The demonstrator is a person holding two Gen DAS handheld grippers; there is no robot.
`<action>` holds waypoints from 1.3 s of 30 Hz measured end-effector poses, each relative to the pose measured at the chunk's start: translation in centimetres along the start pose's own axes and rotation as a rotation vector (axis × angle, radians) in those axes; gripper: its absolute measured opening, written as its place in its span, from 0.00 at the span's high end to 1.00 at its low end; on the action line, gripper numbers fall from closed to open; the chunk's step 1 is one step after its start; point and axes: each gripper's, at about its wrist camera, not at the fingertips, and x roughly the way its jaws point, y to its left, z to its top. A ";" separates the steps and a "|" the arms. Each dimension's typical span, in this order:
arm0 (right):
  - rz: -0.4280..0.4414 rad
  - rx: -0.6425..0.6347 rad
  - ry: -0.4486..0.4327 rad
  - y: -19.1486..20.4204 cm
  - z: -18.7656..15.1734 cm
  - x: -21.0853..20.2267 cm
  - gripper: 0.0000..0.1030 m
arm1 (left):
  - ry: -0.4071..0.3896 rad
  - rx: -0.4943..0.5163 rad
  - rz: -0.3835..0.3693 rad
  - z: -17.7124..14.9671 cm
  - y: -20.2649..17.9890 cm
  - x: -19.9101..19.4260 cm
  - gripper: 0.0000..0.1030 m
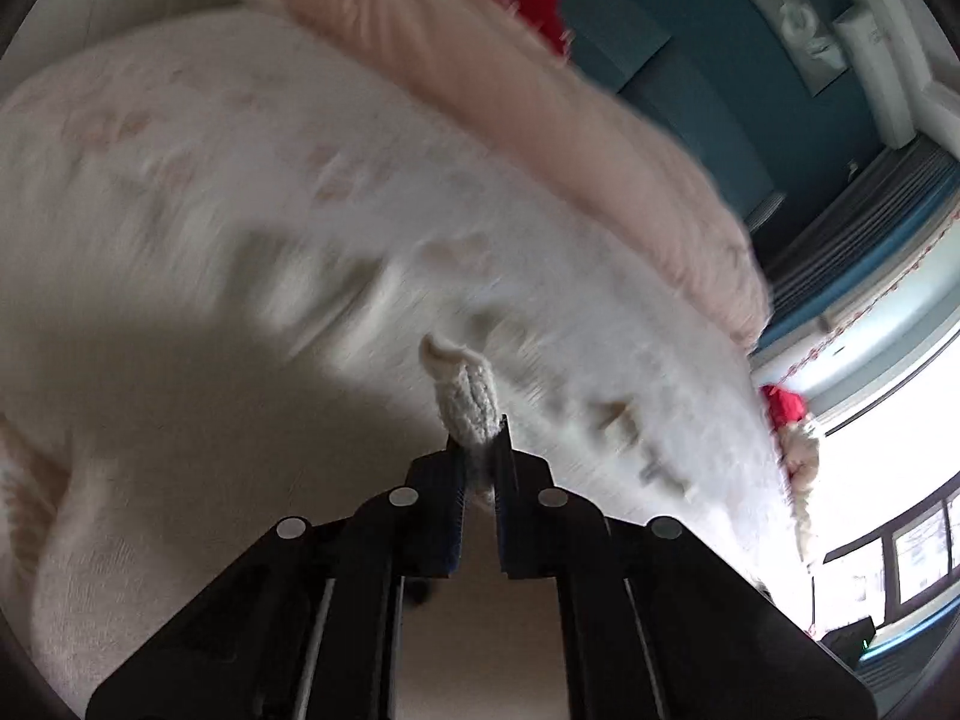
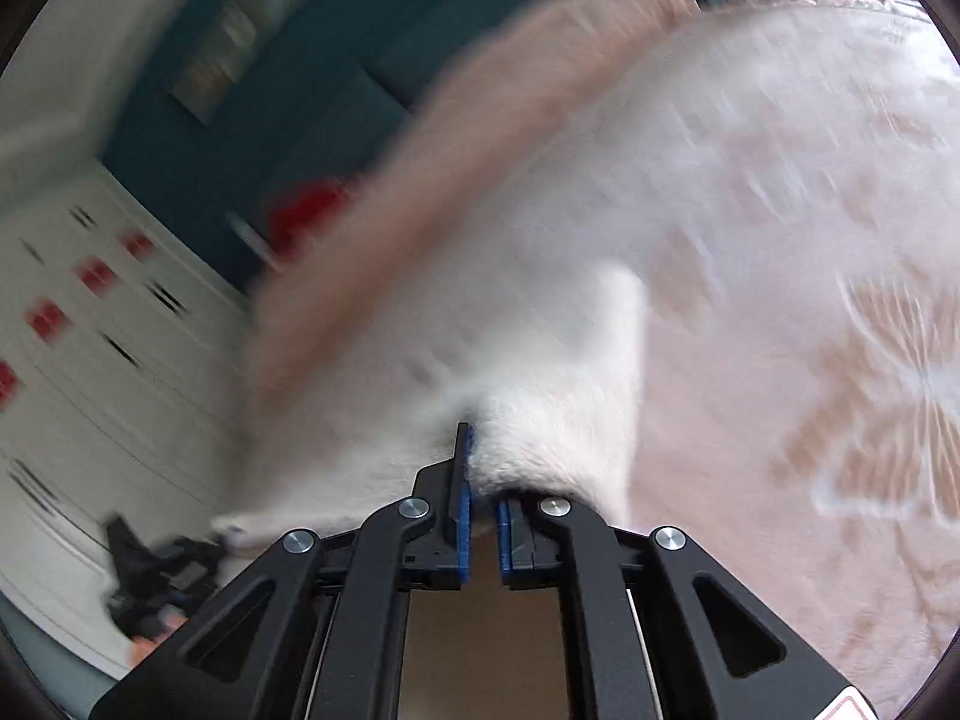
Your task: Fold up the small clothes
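Observation:
A small white fuzzy garment (image 1: 468,396) is pinched by its edge in my left gripper (image 1: 478,450), whose jaws are shut on it. The same garment (image 2: 558,396) hangs in front of my right gripper (image 2: 480,468), which is shut on another part of its edge. The cloth spreads between the two grippers, lifted above the bed. In the right wrist view the left gripper (image 2: 156,570) shows at lower left, holding the garment's far corner. Both views are blurred by motion.
A white bedspread with pale pink pattern (image 1: 240,180) lies below; it also shows in the right wrist view (image 2: 810,360). A pink fluffy blanket (image 1: 540,120) runs along its far side. A teal wall (image 1: 690,60), white drawers (image 2: 90,360) and a bright window (image 1: 888,480) surround the bed.

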 end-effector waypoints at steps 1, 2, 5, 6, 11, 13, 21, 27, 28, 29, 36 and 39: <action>-0.066 0.021 0.083 -1.6 -0.9 2.0 0.95 | 0.027 -0.007 0.037 -0.8 0.8 1.0 0.93; -0.078 0.039 0.121 -2.3 -1.3 2.9 0.96 | 0.074 -0.018 0.085 -2.0 2.1 2.6 0.93; -0.034 0.007 0.041 -0.7 -0.1 0.8 0.95 | 0.035 -0.029 0.054 -3.6 3.2 2.7 0.93; -0.019 -0.020 0.028 0.1 0.3 0.2 0.95 | 0.035 -0.035 0.055 -3.6 3.1 2.8 0.93; -0.206 -0.082 0.052 1.0 -0.2 -0.5 0.86 | 0.002 -0.007 0.043 -4.0 3.4 3.4 0.90; -0.240 -0.103 0.001 1.3 -0.6 -1.7 0.85 | -0.037 0.018 0.016 -4.5 3.7 3.3 0.90; -0.250 -0.145 -0.058 4.4 -0.4 -0.2 0.85 | -0.085 0.009 -0.039 -5.6 4.6 2.6 0.90; -0.238 -0.138 -0.293 6.8 -0.9 -6.2 0.84 | -0.109 0.022 -0.051 -6.5 5.1 2.3 0.90; -0.223 -0.157 -0.310 7.4 -0.5 -6.4 0.84 | -0.109 0.020 -0.055 -6.4 5.1 2.3 0.90; -0.212 -0.177 -0.305 7.9 -0.1 -6.2 0.84 | -0.110 0.018 -0.055 -6.7 5.3 2.2 0.90; -0.345 -0.218 0.055 2.1 -0.6 4.2 0.95 | -0.114 0.015 -0.062 -6.6 5.2 2.3 0.90; -0.299 -0.195 -0.062 3.5 0.2 1.4 0.92 | -0.118 0.012 -0.073 -6.7 5.5 2.2 0.90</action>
